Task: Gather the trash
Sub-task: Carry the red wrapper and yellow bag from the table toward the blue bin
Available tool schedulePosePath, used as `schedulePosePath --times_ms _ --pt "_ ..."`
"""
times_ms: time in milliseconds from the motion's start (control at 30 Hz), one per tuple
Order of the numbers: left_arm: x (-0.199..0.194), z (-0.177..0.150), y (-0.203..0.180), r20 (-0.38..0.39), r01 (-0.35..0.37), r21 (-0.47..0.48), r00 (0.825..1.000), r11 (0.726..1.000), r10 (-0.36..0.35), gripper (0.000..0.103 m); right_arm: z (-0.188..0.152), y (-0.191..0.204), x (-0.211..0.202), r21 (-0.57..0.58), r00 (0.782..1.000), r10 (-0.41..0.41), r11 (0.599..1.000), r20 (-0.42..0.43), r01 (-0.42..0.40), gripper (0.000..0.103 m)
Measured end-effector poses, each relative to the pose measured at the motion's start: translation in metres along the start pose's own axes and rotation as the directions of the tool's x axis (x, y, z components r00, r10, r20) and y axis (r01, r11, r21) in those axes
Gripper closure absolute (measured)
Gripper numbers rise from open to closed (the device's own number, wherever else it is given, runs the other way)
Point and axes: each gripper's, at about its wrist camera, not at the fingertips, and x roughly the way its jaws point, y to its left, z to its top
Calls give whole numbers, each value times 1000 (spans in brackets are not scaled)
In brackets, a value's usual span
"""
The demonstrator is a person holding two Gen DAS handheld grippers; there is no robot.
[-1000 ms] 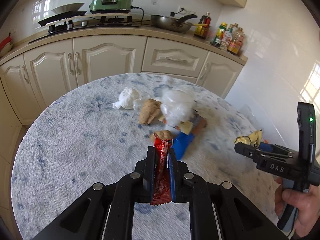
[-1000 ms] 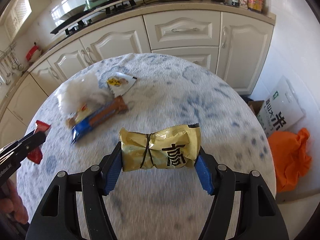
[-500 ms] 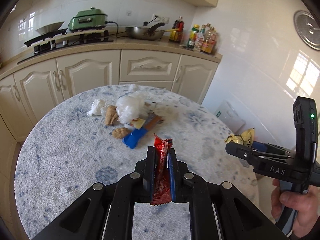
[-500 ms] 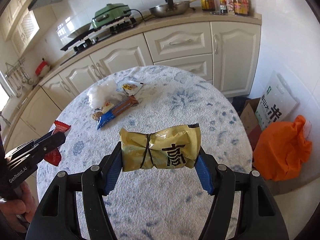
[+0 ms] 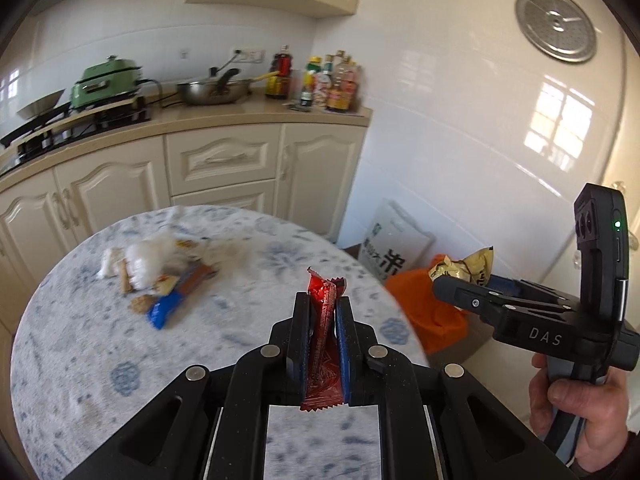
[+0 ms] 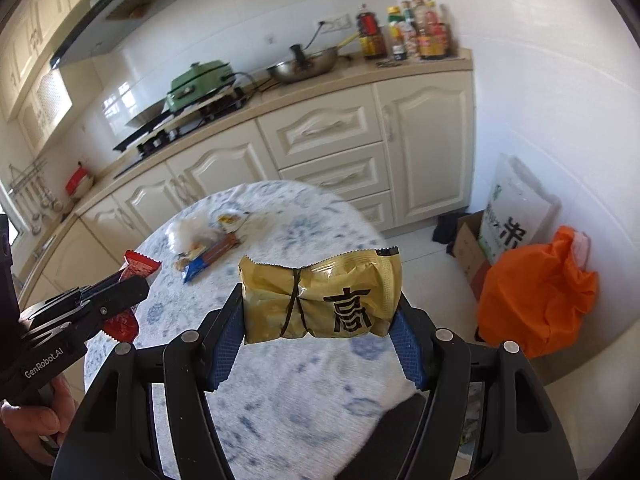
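Red wrapper (image 5: 325,332) is pinched tight in the left gripper (image 5: 323,312), and the yellow packet (image 6: 320,294) is clamped across the right gripper (image 6: 318,336), jaws about half spread. Both are held up over the near edge of the round table (image 5: 80,360). Orange bag (image 6: 536,292) sits on the floor past the right edge, probably the bin. There's a leftover pile (image 5: 160,276) toward the table's far left, so I'd say roughly halfway.
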Motion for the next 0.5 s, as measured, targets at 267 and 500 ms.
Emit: schedulePosePath --times_ms 267,500 --pt "31 12 -84 -50 146 116 989 982 -141 95 -10 -75 -53 121 990 -135 984 46 128 36" --pt "78 16 -149 -142 271 179 958 946 -248 95 -41 -147 -75 243 967 -255 938 0 247 36"
